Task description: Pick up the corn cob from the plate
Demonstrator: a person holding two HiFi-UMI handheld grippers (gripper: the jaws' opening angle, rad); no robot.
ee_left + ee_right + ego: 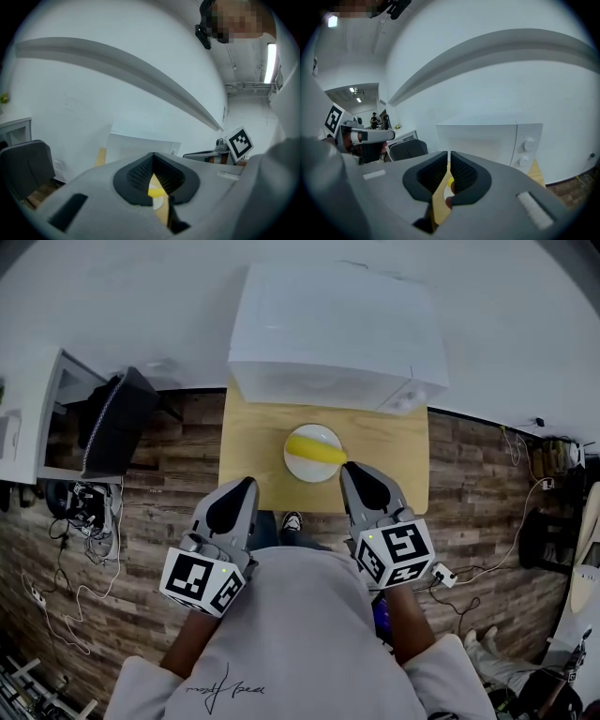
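On plate (pixel 302 468): corn cob (pixel 316 447), R gripper (pixel 349 471) nearby.

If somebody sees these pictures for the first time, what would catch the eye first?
The yellow corn cob stands out first, lying on a white plate in the middle of a small wooden table. Behind it sits a big white microwave. At the table's near edge the left gripper and the right gripper point toward the plate, both empty.

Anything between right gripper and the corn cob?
Head view: only the plate rim, maybe a sliver of table, separates right gripper from corn cob.
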